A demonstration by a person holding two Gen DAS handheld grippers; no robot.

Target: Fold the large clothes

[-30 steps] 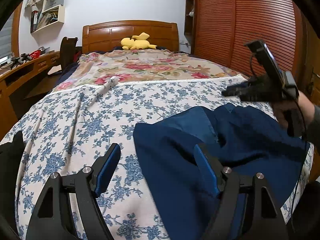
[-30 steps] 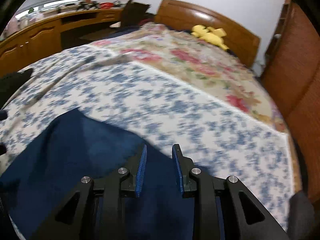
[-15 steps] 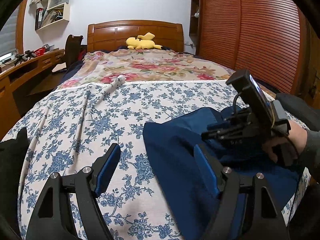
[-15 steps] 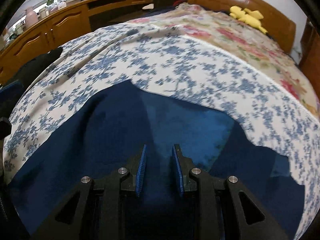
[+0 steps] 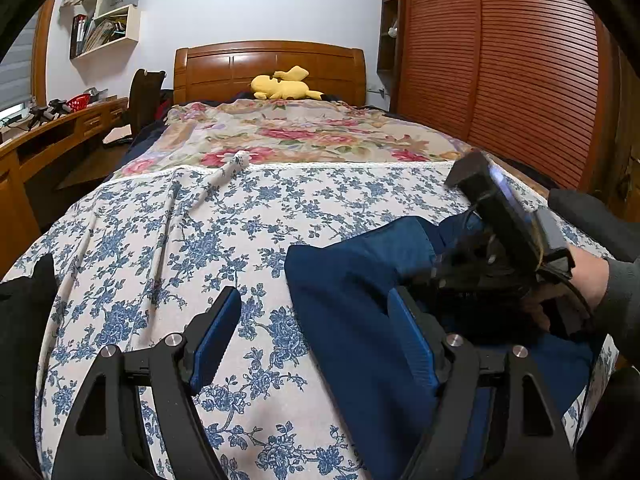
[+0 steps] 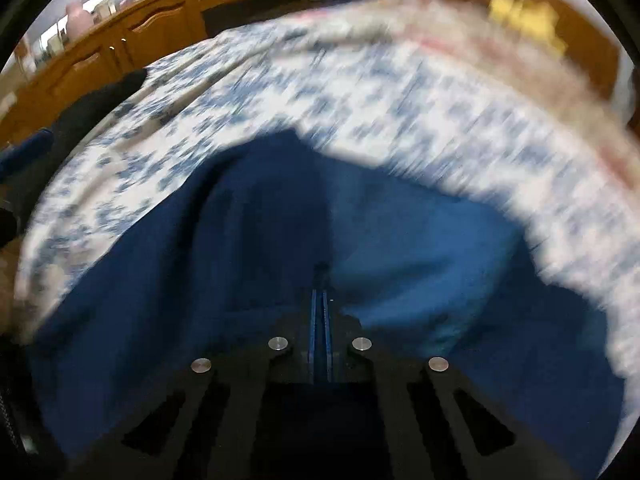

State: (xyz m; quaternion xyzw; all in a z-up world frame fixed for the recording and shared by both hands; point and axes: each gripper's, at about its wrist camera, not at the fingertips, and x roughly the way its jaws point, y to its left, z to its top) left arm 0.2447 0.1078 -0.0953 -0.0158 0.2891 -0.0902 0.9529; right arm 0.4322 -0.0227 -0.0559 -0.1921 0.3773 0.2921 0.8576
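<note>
left wrist view: the left gripper point(image 5: 316, 332) is spread wide w/ nothing between its fingers, low over the bed point(image 5: 180, 248). one finger sits over the bare flowered sheet, the other over the near edge of the blue garment point(image 5: 352, 312). the garment lies bunched on the bed's near right part, one thick fold raised toward the middle. the right gripper point(image 5: 436, 270) pokes into that fold, held by the right hand point(image 5: 576, 280); its fingertips are dark and half buried, so this view can't tell their gap. a yellow plush toy point(image 5: 282, 86) lies far off by the headboard point(image 5: 270, 66), well apart from the work.

right wrist view: heavily blurred. the right gripper's two pads are pressed together w/ only a thin seam between, and dark blue cloth rises straight out of the tips, so it reads as clamped on a pinch of the garment. the cloth fills the lower frame, sheet beyond.

handling, as a guess: soft, limp, fairly thick fabric, prob. mid-weight; not fragile, not slippery, but it'll sag and drag on the sheet. best taken at an edge, hem or corner, both layers pinched, w/ the left gripper on the free near edge so the span stays taut.
</note>
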